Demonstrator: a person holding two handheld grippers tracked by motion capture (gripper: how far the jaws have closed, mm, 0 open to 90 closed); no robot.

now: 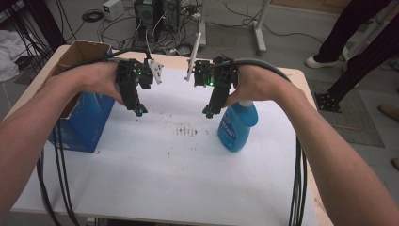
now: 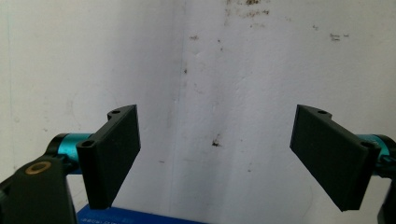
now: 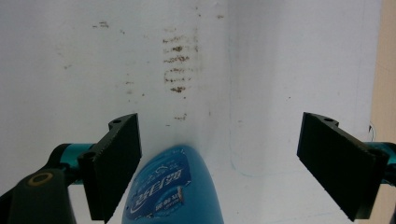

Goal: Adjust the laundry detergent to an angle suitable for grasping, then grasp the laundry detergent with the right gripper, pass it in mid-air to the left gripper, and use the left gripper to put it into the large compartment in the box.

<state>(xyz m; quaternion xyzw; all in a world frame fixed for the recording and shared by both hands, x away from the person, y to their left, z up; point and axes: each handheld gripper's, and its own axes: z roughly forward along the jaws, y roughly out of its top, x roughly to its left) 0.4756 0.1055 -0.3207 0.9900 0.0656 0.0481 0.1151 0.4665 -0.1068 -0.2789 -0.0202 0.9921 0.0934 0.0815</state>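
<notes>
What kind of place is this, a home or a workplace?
Most likely a lab or workshop, not a home. A white table bears a blue bottle and a box; behind it, electronics and tangled cables lie on the floor, and black frame legs stand at right.

A white, stained surface (image 1: 188,165) fills the middle. At eleven to twelve o'clock, tangled cables (image 1: 117,26) and electronics boxes (image 1: 146,12) sit on grey floor (image 1: 291,47). A dark mat (image 1: 350,113) lies at three o'clock.
</notes>
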